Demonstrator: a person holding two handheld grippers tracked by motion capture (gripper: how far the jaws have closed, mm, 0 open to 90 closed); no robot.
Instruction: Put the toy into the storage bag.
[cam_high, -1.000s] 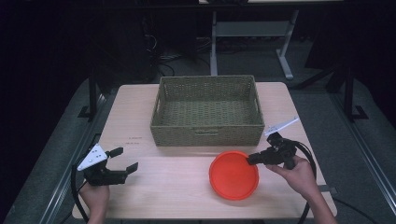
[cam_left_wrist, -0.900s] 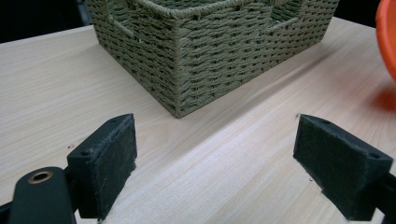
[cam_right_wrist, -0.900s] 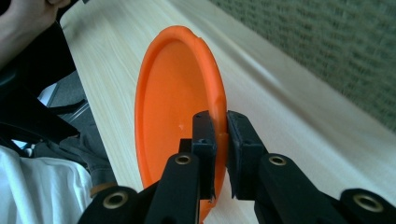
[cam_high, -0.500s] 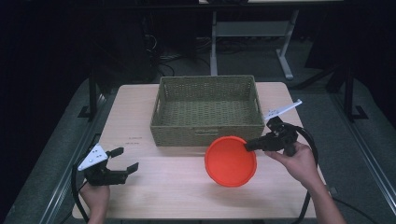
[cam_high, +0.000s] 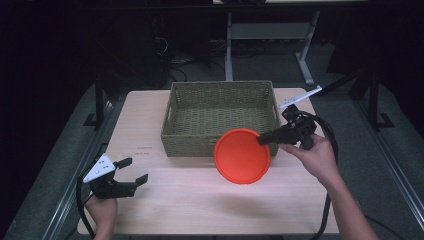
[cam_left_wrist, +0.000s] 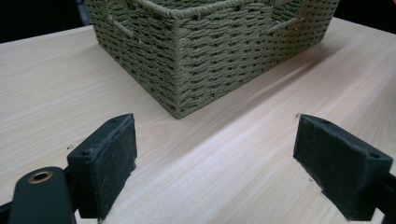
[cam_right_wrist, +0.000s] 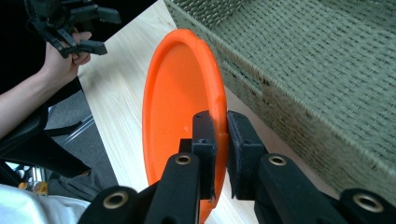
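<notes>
An orange plate (cam_high: 242, 156) hangs tilted above the table, right in front of the woven green basket's (cam_high: 220, 117) near wall. My right gripper (cam_high: 263, 139) is shut on the plate's right rim. In the right gripper view the plate (cam_right_wrist: 177, 100) stands nearly on edge, its rim pinched between the two black jaws of the right gripper (cam_right_wrist: 220, 128), with the basket (cam_right_wrist: 317, 70) close on the right. My left gripper (cam_high: 134, 171) rests open at the table's front left corner, nothing between its pads (cam_left_wrist: 105, 161), facing the basket (cam_left_wrist: 210, 46).
The light wooden table (cam_high: 200, 205) carries the basket at the back middle. A metal stand (cam_high: 270, 35) stands on the dark floor behind the table. Black cables (cam_high: 327, 145) trail from the right gripper. The other hand with its gripper (cam_right_wrist: 70, 23) appears far off in the right gripper view.
My right gripper has lifted the orange plate off the table and carried it back and left toward the basket, tilting it up. The left gripper has stayed put.
</notes>
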